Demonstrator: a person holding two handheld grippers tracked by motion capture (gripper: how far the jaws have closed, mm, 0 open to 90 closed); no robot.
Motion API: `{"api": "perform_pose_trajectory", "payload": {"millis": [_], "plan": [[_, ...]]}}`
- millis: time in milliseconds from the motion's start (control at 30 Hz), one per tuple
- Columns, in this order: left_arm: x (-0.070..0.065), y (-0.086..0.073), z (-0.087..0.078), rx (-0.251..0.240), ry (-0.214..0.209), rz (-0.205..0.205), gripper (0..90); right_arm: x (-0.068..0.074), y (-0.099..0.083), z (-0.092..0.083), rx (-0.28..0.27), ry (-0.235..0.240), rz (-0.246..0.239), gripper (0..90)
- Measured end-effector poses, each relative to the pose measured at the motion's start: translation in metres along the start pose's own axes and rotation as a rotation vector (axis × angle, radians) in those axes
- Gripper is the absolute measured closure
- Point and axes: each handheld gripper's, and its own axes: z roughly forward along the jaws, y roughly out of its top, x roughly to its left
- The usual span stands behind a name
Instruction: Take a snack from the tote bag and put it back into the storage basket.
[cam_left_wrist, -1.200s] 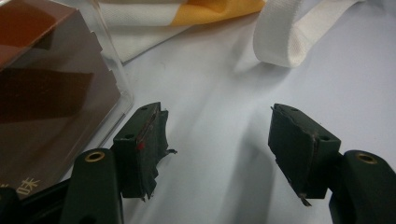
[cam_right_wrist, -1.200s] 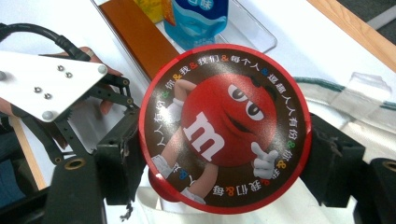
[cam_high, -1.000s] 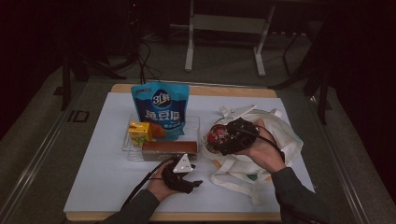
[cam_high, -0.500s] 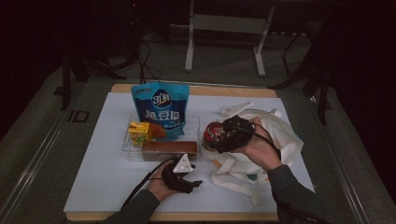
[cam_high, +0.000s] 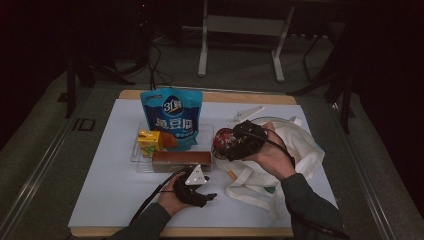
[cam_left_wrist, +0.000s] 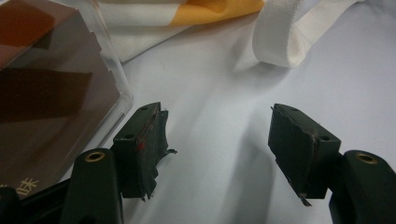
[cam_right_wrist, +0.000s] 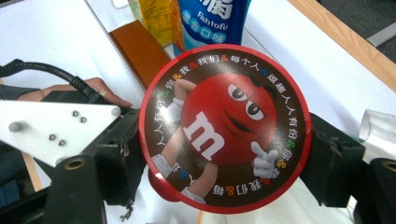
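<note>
Holding the round M&M's tub (cam_right_wrist: 224, 128) in my right tool (cam_high: 239, 141), jaws clamped on its two sides, I have it raised above the near edge of the white tote bag (cam_high: 295, 150), lid facing the clear tray (cam_high: 135, 155). The bag's mouth lies behind and right of the tub. My left tool (cam_left_wrist: 219, 135) rests on the desk (cam_high: 115, 190), jaws apart, empty, beside the tray.

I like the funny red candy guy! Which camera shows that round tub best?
The right gripper view: the round candy tub faces that camera up close, its red cartoon lid sharp, clamped in the right gripper. In the high view the tub is small and dim. The left gripper view looks at the white table instead.
</note>
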Motion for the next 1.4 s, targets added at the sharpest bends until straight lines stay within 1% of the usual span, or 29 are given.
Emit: {"api": "perform_pose_trajectory", "payload": {"millis": [100, 200, 300, 400, 467, 733, 1133, 1400], "plan": [[0.0, 0.0, 0.0, 0.0, 0.0, 0.0, 36.0, 0.001, 0.003, 0.003, 0.002, 0.002, 0.003, 25.6], [0.0, 0.0, 0.0, 0.001, 0.001, 0.002, 36.0, 0.001, 0.005, 0.006, 0.003, -0.004, -0.006, 25.6], [0.0, 0.0, 0.0, 0.0, 0.0, 0.001, 35.9, 0.0, 0.007, 0.008, 0.005, -0.004, 0.005, 25.6], [0.0, 0.0, 0.0, 0.001, 0.0, 0.002, 36.0, -0.002, 0.008, 0.009, 0.003, -0.007, 0.004, 25.6], [0.0, 0.0, 0.0, 0.001, -0.001, 0.002, 36.0, -0.002, 0.009, 0.01, 0.0, -0.007, 0.019, 25.6], [0.0, 0.0, 0.0, 0.003, -0.002, 0.003, 36.0, -0.006, 0.012, 0.015, -0.013, -0.012, 0.049, 25.6], [0.0, 0.0, 0.0, 0.002, -0.005, 0.002, 36.0, -0.006, 0.025, 0.021, -0.019, -0.02, 0.043, 25.6], [0.0, 0.0, 0.0, 0.004, -0.005, 0.003, 36.0, -0.007, 0.031, 0.026, -0.022, -0.02, 0.053, 25.6]]}}
